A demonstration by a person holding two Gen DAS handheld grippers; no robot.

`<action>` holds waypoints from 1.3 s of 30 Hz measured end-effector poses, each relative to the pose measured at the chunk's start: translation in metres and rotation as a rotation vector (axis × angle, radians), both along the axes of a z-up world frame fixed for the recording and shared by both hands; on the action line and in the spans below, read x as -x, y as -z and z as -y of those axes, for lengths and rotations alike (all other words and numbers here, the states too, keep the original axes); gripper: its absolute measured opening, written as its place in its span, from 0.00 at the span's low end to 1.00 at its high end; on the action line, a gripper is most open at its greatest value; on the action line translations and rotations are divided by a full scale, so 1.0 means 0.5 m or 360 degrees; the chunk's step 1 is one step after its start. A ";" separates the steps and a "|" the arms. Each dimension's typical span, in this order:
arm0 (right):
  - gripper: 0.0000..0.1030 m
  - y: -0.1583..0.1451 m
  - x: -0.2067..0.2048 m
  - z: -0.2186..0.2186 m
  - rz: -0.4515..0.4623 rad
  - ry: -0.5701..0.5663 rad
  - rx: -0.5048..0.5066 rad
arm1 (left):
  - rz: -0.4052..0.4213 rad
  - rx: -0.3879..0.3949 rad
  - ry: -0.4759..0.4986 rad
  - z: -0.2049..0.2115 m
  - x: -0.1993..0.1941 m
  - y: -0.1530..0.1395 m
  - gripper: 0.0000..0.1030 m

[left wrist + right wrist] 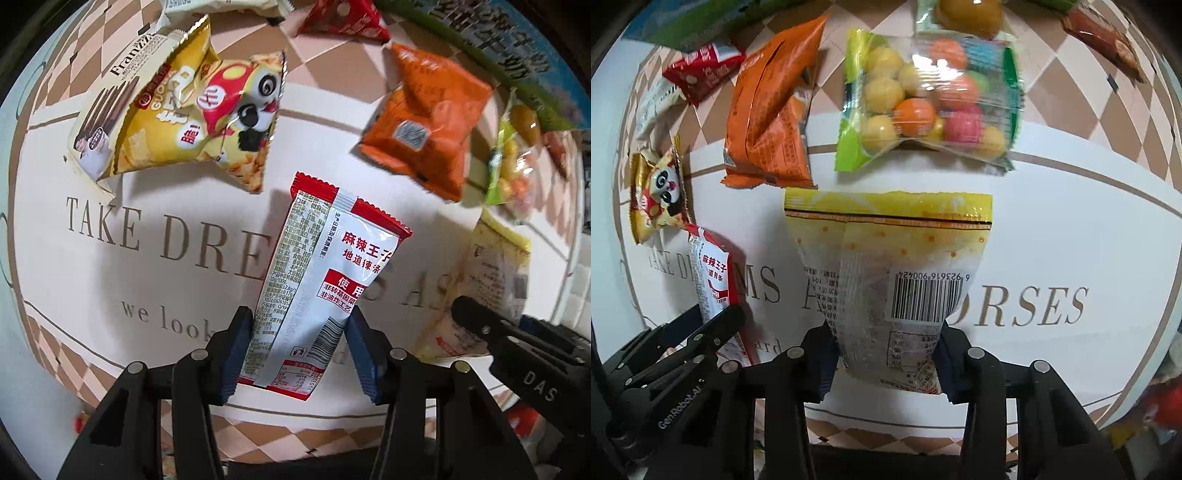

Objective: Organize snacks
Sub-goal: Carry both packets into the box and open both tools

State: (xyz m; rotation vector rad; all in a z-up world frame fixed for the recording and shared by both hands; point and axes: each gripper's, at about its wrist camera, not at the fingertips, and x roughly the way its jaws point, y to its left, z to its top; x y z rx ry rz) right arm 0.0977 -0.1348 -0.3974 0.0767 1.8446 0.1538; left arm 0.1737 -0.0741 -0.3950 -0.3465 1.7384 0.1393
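My left gripper (299, 325) is shut on a red-and-white spicy-strip packet (325, 280), held above the printed table mat (110, 266). My right gripper (884, 336) is shut on a yellow-topped clear snack bag with a barcode (886, 266). That bag and the right gripper (480, 325) show at the right of the left wrist view. The red-and-white packet (714, 284) and the left gripper (701, 332) show at the lower left of the right wrist view.
On the mat lie a yellow panda crisp bag (207, 114), a Franzzi wafer pack (107, 110), an orange packet (428, 122), a bag of coloured balls (931, 99), a small red packet (701, 70) and a brown packet (1104, 37). A green-blue box (498, 40) stands behind.
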 end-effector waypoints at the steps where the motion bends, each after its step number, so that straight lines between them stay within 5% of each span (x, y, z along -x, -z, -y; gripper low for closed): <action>1: 0.45 -0.006 -0.003 0.004 0.0000 0.0014 -0.0020 | 0.0011 0.0031 -0.0018 0.001 -0.006 -0.009 0.47; 8: 0.44 -0.104 -0.045 0.040 0.0047 0.0091 -0.0243 | 0.0198 0.0218 -0.0062 0.025 -0.063 -0.137 0.47; 14: 0.44 -0.257 -0.158 0.112 0.0206 0.0137 -0.0416 | 0.0398 0.0351 -0.0041 -0.023 -0.219 -0.249 0.47; 18: 0.44 -0.341 -0.267 0.136 0.0321 0.0181 -0.0509 | 0.0511 0.0351 -0.0022 -0.090 -0.295 -0.327 0.47; 23: 0.44 -0.393 -0.400 0.156 0.0429 0.0215 -0.0497 | 0.0545 0.0283 0.0021 -0.154 -0.430 -0.352 0.47; 30: 0.44 -0.323 -0.567 0.129 0.0341 0.0312 -0.0504 | 0.0371 0.0206 0.0021 -0.226 -0.575 -0.268 0.48; 39: 0.45 -0.158 -0.649 0.095 0.0154 0.0326 -0.0413 | 0.0111 0.0190 0.0065 -0.243 -0.603 -0.149 0.50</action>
